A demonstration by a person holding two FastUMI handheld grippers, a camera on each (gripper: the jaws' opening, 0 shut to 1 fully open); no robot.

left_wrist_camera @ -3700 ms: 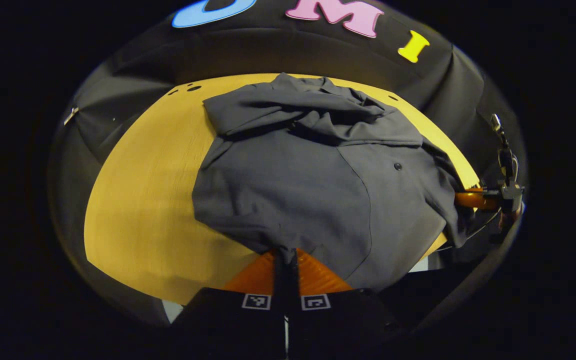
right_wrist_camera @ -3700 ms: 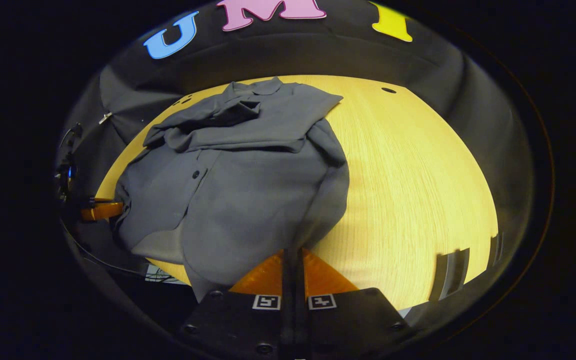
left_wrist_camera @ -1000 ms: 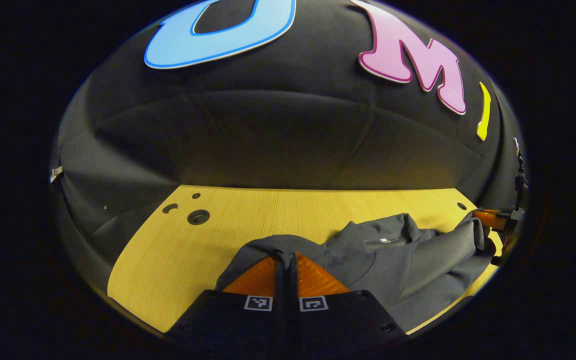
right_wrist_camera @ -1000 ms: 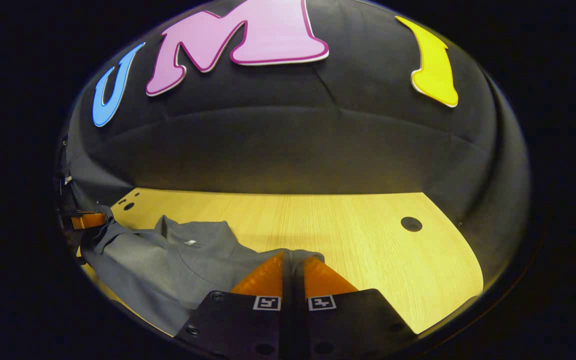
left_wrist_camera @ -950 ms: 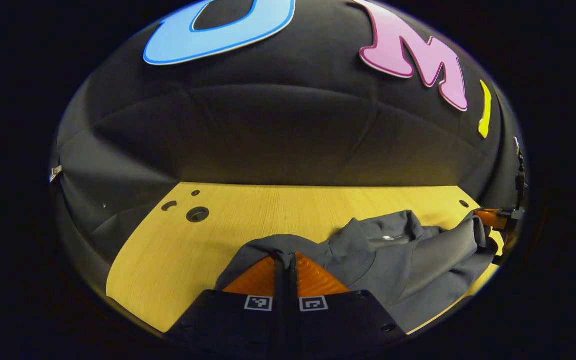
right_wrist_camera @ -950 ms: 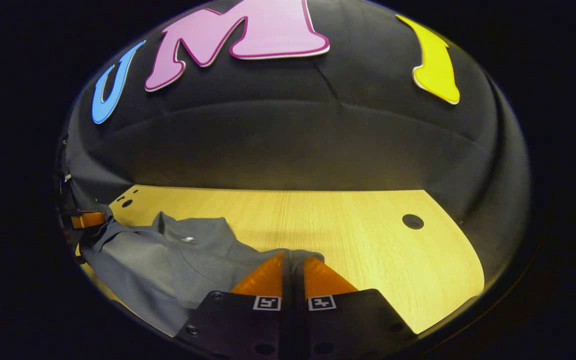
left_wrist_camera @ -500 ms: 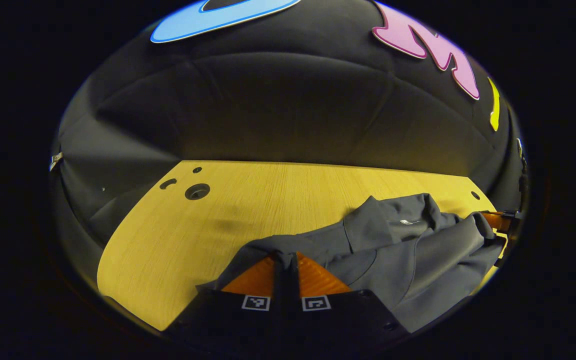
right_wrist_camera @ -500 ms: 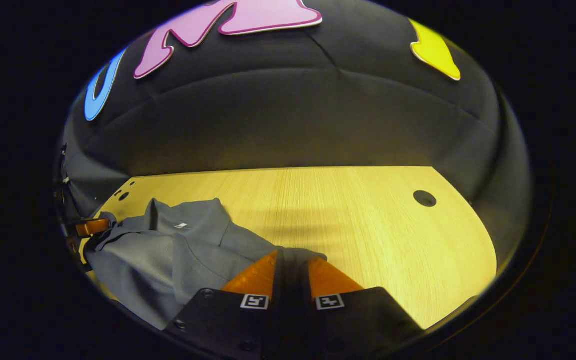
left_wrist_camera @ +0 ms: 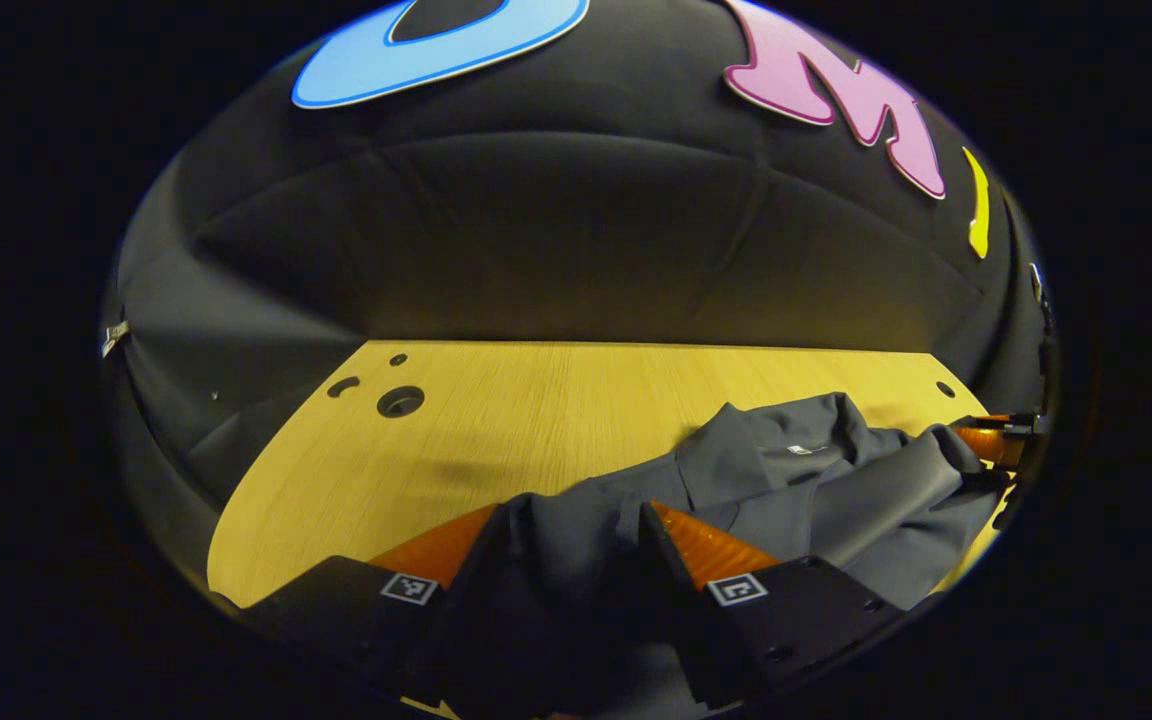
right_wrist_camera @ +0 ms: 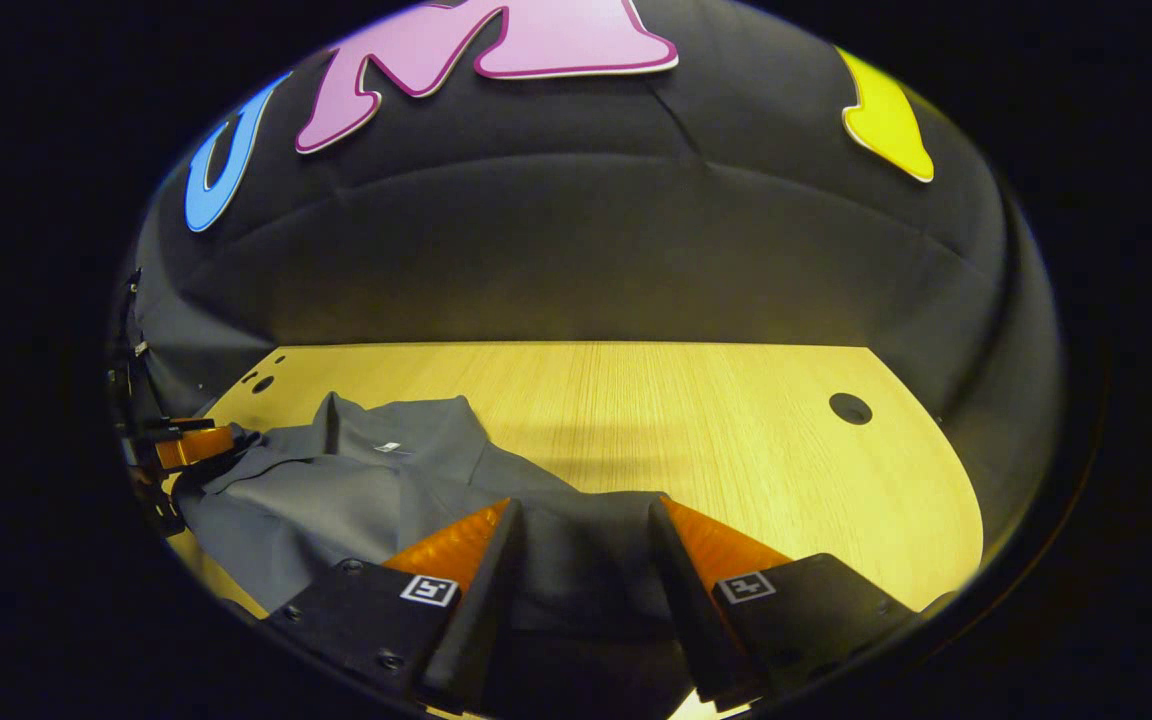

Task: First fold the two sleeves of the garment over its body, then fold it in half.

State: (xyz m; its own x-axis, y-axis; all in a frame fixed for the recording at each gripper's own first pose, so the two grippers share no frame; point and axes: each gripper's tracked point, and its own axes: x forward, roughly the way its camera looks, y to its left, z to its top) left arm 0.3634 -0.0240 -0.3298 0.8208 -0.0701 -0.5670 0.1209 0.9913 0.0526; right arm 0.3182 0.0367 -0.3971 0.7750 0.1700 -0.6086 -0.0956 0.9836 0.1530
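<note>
A pale wooden table (left_wrist_camera: 536, 420) runs ahead of both sets of jaws to the booth's black cloth wall (left_wrist_camera: 556, 250), which closes it off at the back. The grey garment (left_wrist_camera: 836, 490) lies on the table, folded over with its collar at the far edge of the pile.

In the left gripper view, round holes (left_wrist_camera: 400, 401) are cut into the table ahead and to the left of the jaws, and the garment stretches rightward to the other gripper, seen small at the right edge. In the right gripper view a single hole (right_wrist_camera: 850, 407) sits ahead and to the right, and the garment (right_wrist_camera: 356, 490) stretches leftward to the other gripper at the left edge.

The left gripper (left_wrist_camera: 571, 535) sits low at the table, pointing toward the wall, its jaws spread wide — a fold of the garment lies between them, not pinched. The right gripper (right_wrist_camera: 581, 535) is posed the same way, jaws wide apart with grey cloth lying loose in the gap.
</note>
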